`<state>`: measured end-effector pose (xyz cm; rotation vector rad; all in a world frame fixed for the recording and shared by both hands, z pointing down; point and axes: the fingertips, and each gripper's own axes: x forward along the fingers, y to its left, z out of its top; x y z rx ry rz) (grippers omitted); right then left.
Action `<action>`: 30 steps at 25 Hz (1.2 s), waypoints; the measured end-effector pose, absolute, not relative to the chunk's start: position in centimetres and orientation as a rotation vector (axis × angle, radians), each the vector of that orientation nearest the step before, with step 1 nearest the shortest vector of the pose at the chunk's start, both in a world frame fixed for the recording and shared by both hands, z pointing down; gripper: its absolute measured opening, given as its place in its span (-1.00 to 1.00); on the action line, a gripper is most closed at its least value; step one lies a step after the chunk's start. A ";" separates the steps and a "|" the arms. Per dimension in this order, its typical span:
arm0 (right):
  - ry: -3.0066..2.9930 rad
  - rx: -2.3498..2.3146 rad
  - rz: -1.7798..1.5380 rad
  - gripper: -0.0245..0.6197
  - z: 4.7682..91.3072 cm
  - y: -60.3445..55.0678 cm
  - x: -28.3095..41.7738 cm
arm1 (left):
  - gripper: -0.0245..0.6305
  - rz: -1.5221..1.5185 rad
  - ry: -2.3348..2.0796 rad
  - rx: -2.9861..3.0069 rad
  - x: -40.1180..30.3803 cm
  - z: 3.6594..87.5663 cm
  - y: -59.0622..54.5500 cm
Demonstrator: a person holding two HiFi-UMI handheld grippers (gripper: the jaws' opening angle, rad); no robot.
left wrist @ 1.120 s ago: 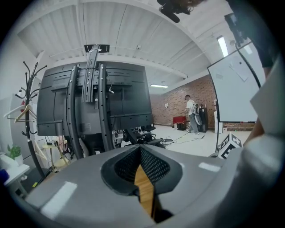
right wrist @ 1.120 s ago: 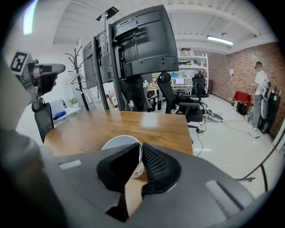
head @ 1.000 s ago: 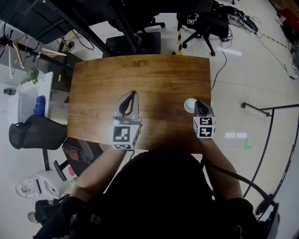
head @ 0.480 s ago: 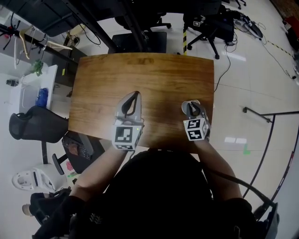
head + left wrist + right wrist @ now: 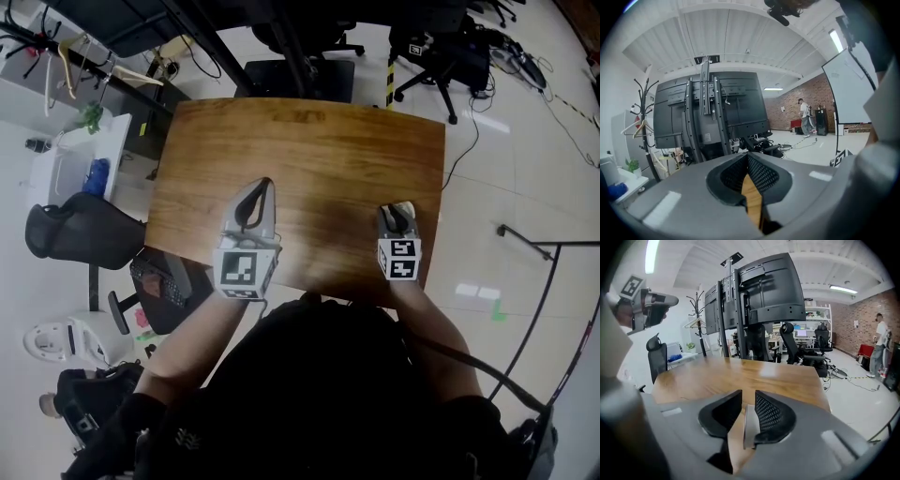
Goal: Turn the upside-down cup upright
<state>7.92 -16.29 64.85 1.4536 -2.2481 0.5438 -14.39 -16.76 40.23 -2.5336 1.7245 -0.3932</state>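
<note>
The right gripper view is showing what the head view cannot: the cup's (image 5: 749, 426) pale wall is standing between the jaws of the right gripper (image 5: 749, 397), lying against one pad with a gap at the other, as the jaws have just been opening. The head view is showing only a white sliver near the right edge of the table (image 5: 309, 159). The left gripper (image 5: 263, 184), jaws pressed together on nothing, is pointing almost level over the table's near half, while the right is tilting downward.
</note>
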 end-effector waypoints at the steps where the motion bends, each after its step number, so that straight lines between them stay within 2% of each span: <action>1: -2.271 1.451 0.534 -0.63 64.4 -16.3 8.0 | -0.93 -0.399 1.727 -2.530 -14.5 40.3 -16.7; 5: -2.303 1.492 0.484 -0.51 62.7 -16.4 10.9 | -0.93 -0.402 1.751 -2.507 -15.1 40.3 -16.4; 8: -2.237 1.528 0.703 -0.36 64.3 -16.3 15.2 | -0.93 -0.387 1.766 -2.500 -15.3 40.1 -16.4; 12: -2.223 1.435 1.049 -0.33 67.2 -15.6 16.2 | -0.93 -0.380 1.771 -2.503 -14.8 40.0 -16.4; 15: -2.273 1.427 1.157 -0.33 67.5 -15.3 15.5 | -0.93 -0.382 1.760 -2.503 -14.4 39.9 -16.4; 20: -2.298 1.399 1.032 -0.40 67.2 -15.4 14.2 | -0.93 -0.384 1.773 -2.491 -14.6 39.5 -16.4; 21: -2.299 1.397 0.992 -0.45 67.0 -15.4 14.0 | -0.93 -0.381 1.772 -2.489 -14.6 39.4 -16.4; 22: -2.300 1.396 0.946 -0.59 66.7 -15.5 13.8 | -0.93 -0.376 1.767 -2.489 -14.5 39.2 -16.4; 30: -2.311 1.275 0.484 -0.76 63.5 -15.8 10.9 | -0.93 -0.344 1.764 -2.476 -14.4 38.2 -16.5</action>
